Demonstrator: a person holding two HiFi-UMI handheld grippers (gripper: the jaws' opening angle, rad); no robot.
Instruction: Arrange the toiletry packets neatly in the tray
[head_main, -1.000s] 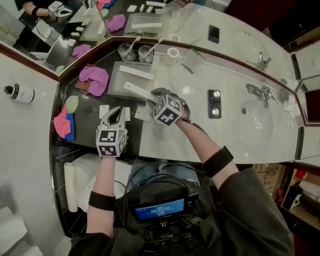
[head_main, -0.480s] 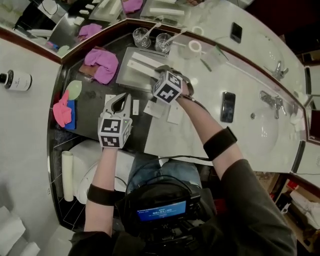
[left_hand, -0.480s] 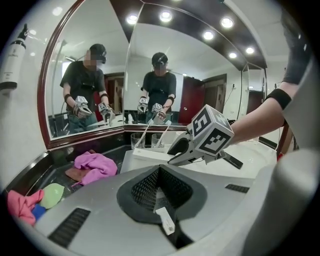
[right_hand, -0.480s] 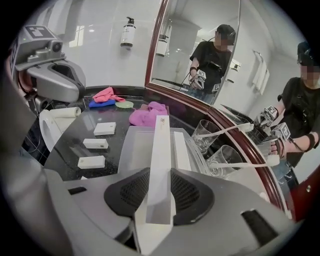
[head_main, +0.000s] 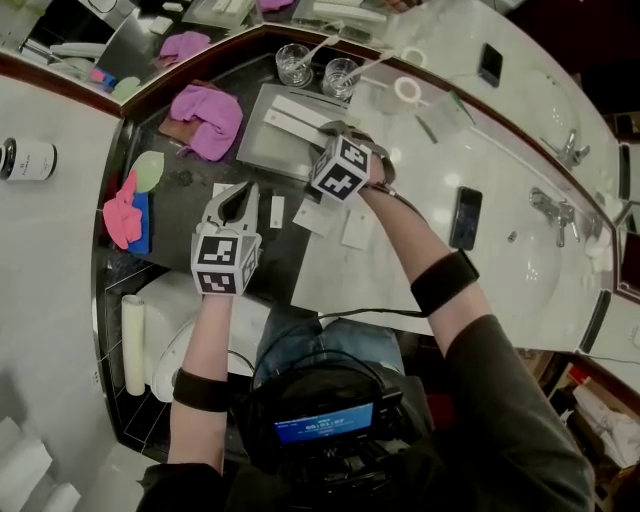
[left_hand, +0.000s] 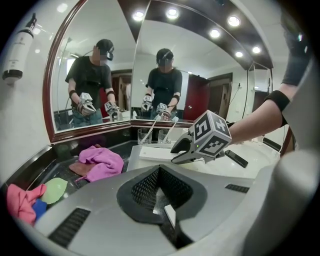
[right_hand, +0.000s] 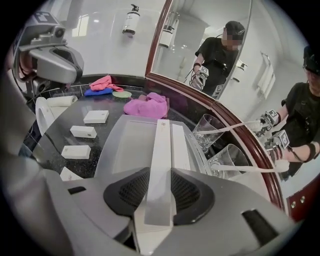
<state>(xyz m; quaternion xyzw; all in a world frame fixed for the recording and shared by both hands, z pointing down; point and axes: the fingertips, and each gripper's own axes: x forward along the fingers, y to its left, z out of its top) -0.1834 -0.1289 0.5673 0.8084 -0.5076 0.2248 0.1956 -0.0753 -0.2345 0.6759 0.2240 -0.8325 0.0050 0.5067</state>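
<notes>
Long packet (right_hand: 160, 160) between pads of right tool (right_hand: 160, 199), jaws just easing open, angled over tray (right_hand: 120, 145) beside second long packet (right_hand: 180, 147). Small packets (right_hand: 83, 131) wait on table (right_hand: 50, 142). Left tool (left_hand: 159, 189) closed, holding nothing. Risk: release while tilted lands the packet skewed, overlapping its neighbour.

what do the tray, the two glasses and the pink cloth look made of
Tray: likely metal or plastic, satin grey with a soft sheen.
Glasses: clear glass, see-through with bright rims.
Pink cloth: soft matte fabric, rumpled folds.
</notes>
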